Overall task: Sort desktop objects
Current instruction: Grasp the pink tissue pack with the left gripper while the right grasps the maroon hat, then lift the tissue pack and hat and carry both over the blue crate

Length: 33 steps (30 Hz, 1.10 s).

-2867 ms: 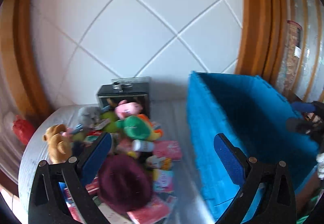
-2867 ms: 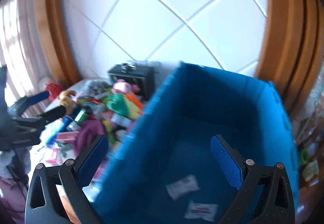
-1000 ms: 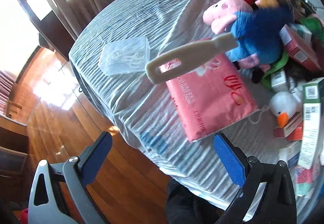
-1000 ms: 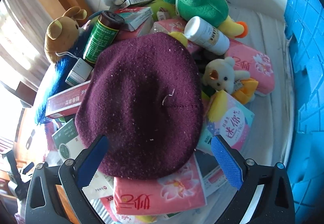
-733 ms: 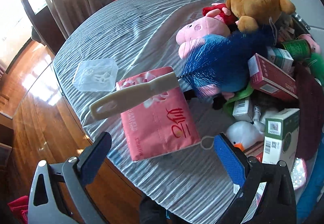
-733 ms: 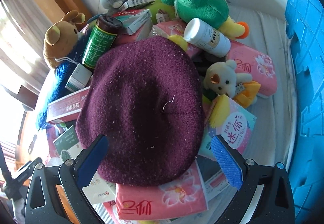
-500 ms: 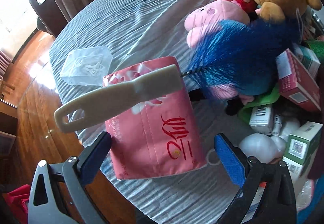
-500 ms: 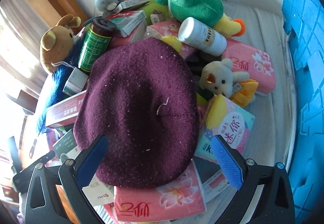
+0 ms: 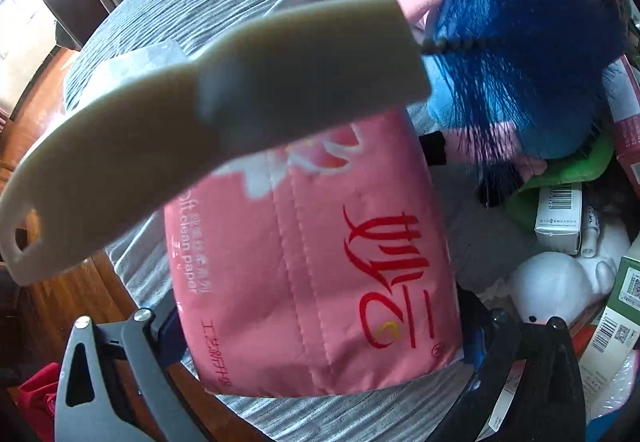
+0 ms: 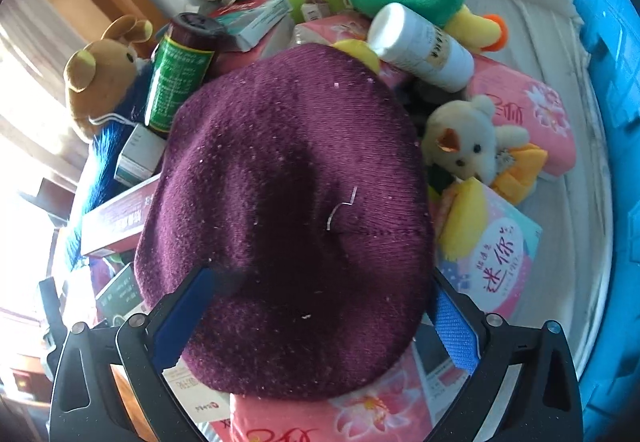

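**Mia:** While both hands are hanging over the pile, which one is nearer to something it can take?

**Sam:** Each has its own target. The left gripper (image 9: 320,338) is standing with its jaws spread wide, and the pink tissue pack (image 9: 312,262) is lying right between them at the table's near edge. Whether the pads are touching the pack yet, I cannot tell.

**Mia:** Which way is the pack running?

**Sam:** Its long axis is pointing away from the camera, along the fingers, so the jaws are facing its short width. That looks like the relation the next squeeze depends on.

**Mia:** Is anything getting in the way?

**Sam:** A blue brush (image 9: 520,54) is resting across the pack's far end, its cream handle (image 9: 208,122) sticking out toward the left. I judge it may slide or tip when the pack is lifted.

**Mia:** And the right side?

**Sam:** The right gripper (image 10: 316,318) is also standing open, straddling the near edge of a purple knit hat (image 10: 288,218) that is draped over the boxes and tissue packs. The blue bin (image 10: 608,42) is sitting at the far right, probably where things are going.
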Motion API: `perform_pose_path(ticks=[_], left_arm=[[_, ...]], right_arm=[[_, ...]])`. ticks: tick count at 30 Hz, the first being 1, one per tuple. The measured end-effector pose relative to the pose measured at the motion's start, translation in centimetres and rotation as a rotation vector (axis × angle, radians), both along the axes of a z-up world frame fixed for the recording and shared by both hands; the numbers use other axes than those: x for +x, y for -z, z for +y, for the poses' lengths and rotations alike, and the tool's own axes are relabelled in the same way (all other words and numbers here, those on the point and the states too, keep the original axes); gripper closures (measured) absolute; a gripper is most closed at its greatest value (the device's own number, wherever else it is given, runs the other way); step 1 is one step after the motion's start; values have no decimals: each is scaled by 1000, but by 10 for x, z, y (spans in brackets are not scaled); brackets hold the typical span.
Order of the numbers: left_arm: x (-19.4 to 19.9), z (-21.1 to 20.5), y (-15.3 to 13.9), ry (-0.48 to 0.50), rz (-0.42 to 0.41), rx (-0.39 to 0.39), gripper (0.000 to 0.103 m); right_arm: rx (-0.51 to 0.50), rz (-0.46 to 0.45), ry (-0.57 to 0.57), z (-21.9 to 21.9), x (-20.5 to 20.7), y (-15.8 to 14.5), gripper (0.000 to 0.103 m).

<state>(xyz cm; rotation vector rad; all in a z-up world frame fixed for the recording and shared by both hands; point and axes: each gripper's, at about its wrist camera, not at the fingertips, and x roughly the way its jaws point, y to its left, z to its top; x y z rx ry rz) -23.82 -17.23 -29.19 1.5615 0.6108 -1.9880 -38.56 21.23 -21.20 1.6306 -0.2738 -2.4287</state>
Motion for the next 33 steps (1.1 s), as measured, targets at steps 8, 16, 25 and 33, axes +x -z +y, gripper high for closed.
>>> perform_pose_path(ticks=[8, 16, 25, 33], left_arm=[[0, -6, -5, 28, -1, -3, 5], [4, -10, -11, 63, 49, -30, 8], [9, -19, -32, 104, 124, -32, 10], [17, -4, -106, 204, 280, -145, 13]], right_arm=[[-46, 46, -36, -5, 10, -18, 56], [-66, 21, -20, -9, 7, 7, 41], [-49, 47, -17, -26, 17, -2, 69], [58, 219, -95, -60, 37, -66, 91]])
